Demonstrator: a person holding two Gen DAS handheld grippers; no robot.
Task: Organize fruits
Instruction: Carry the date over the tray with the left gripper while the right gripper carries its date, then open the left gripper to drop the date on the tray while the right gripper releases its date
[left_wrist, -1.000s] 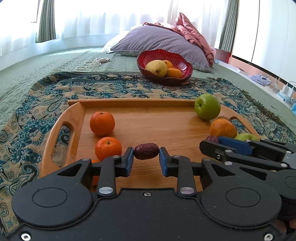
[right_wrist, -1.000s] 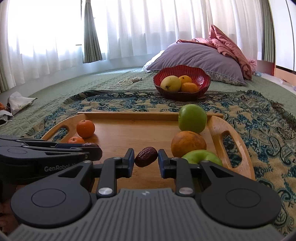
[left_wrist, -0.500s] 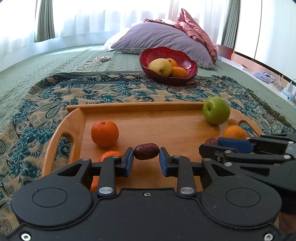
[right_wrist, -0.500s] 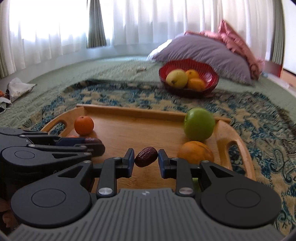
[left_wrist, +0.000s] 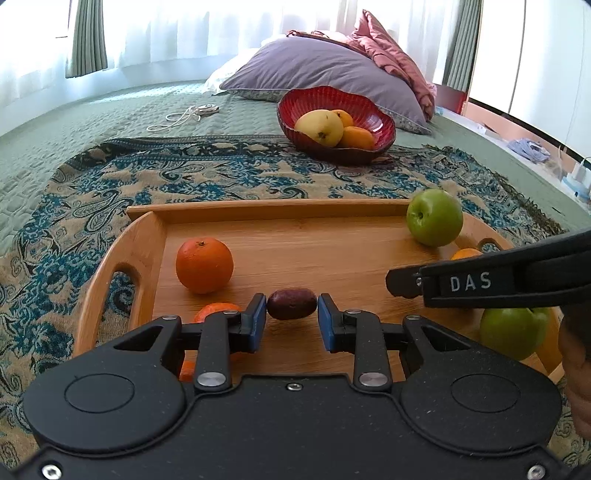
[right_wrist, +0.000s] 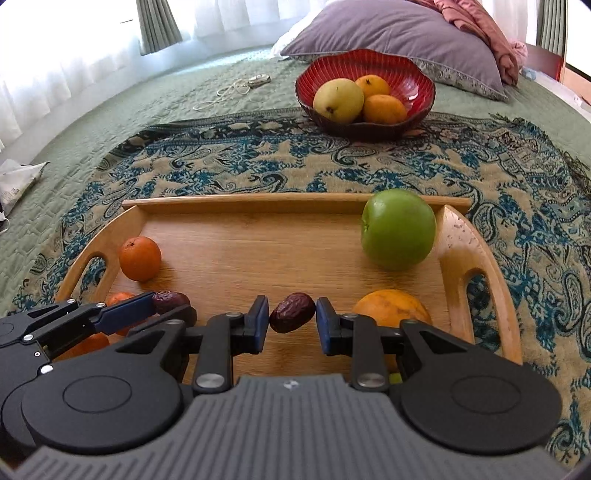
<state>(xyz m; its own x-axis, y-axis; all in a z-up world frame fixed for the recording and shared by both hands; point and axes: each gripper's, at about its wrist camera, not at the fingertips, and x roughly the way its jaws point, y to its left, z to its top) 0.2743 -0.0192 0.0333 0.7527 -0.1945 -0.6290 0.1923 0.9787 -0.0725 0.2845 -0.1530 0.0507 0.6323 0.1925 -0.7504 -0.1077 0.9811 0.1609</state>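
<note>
- Your left gripper (left_wrist: 291, 314) has its blue pads closed on a dark red date (left_wrist: 291, 303). The date lies crosswise, with its long axis running from pad to pad, so it is pinched end to end and carried above the wooden tray (left_wrist: 280, 210).
- Below and left of that gripper, a mandarin (left_wrist: 204, 265) sits near the tray's left handle. A second orange fruit (left_wrist: 216, 310) is tucked half under the left finger (probably another mandarin, but most of it is hidden).
- Your right gripper (right_wrist: 291, 320) is likewise narrowed onto a second date (right_wrist: 291, 317). This one is wrinkled and sits tilted between the pads, with its right end higher, so the grip looks less square than the left one.
- The relation that matters is that the red bowl (right_wrist: 421, 79) lies straight ahead of both grippers, well beyond the tray's far rim and across the patterned cloth (right_wrist: 258, 162). It already holds a yellow pear (right_wrist: 338, 99) and two oranges (right_wrist: 384, 109).
- From the right wrist view the bowl sits a little right of centre, and your right gripper looks the nearer of the two.
- If the dates belong in the bowl, I judge the right should go first, with the left following on its own side so the tools do not cross.
- On the tray's right side, a green apple (right_wrist: 398, 228) stands near the far corner and an orange (right_wrist: 391, 308) sits just beside the right finger. Lift clear of both before moving forward.
</note>
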